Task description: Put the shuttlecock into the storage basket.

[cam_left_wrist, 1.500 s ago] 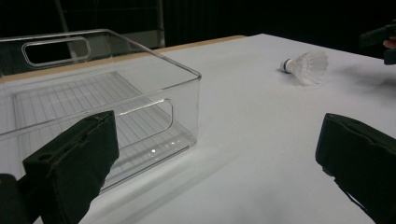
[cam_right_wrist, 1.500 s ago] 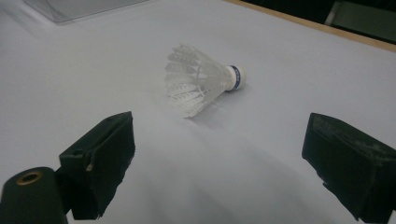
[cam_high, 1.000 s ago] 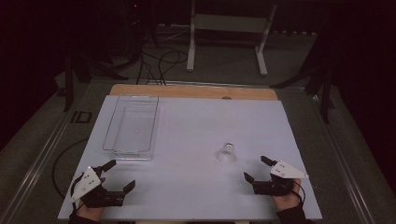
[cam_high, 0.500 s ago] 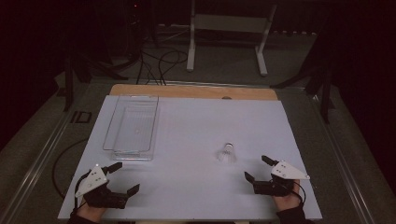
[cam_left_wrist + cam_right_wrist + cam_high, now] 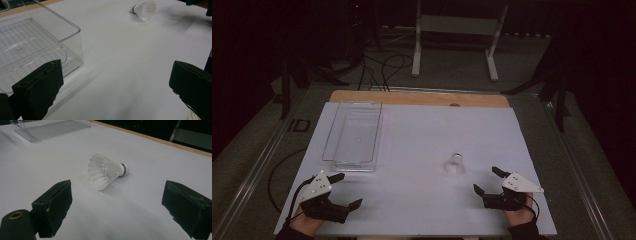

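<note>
Lying on its side on the white surface (image 5: 422, 150), a shuttlecock (image 5: 455, 163) sits a little right of centre in the high view, feathers spread toward the bottom of the frame and cork tip toward the top. At lower right, the right gripper (image 5: 486, 181) rests near the surface's front edge with its jaws wide apart, holding nothing; the shuttlecock is near it, up and to the left, not touching. In the right gripper view the shuttlecock (image 5: 106, 171) lies between and beyond the two jaws, with bare white surface all around it.

At lower left of the high view, the left gripper (image 5: 346, 190) also has its jaws wide apart and empty. Just above it stands a clear bin (image 5: 353, 134), long and shallow, its near wall close to the jaws. In the left gripper view the bin (image 5: 37, 47) occupies the upper left, and the shuttlecock (image 5: 144, 9) lies well apart at the top.

Nothing stands between either gripper and the shuttlecock. A wooden strip (image 5: 417, 98) runs along the far edge.
</note>
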A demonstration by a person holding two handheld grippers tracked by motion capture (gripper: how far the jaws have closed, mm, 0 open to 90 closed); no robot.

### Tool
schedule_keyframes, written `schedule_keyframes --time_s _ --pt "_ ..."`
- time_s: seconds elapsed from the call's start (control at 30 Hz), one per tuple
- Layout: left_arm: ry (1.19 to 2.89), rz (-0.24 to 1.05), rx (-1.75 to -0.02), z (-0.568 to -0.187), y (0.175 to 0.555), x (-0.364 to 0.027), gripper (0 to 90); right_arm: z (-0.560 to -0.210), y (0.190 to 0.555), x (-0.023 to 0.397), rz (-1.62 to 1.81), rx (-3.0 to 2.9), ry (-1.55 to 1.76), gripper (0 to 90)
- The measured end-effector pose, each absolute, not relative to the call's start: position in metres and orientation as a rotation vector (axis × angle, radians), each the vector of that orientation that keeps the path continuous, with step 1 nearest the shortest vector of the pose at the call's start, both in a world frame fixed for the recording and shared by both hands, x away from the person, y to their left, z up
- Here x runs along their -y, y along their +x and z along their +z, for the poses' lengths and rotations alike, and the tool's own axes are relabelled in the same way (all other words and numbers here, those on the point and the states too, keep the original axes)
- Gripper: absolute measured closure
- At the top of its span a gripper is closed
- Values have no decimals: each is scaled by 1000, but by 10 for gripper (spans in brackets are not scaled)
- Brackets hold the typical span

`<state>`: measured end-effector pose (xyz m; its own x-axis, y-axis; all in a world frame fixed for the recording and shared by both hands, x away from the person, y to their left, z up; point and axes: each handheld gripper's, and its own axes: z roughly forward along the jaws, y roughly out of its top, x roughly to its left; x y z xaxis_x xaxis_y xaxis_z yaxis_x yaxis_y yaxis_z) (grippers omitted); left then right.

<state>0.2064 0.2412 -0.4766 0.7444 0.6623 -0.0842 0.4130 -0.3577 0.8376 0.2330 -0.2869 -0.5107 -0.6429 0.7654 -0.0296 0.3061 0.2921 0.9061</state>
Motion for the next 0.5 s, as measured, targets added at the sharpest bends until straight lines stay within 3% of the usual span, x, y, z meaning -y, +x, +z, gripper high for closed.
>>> schedule_keyframes --time_s 0.5 --pt "2149 291 -810 -461 217 -226 0 -509 232 287 1324 -2094 950 94"
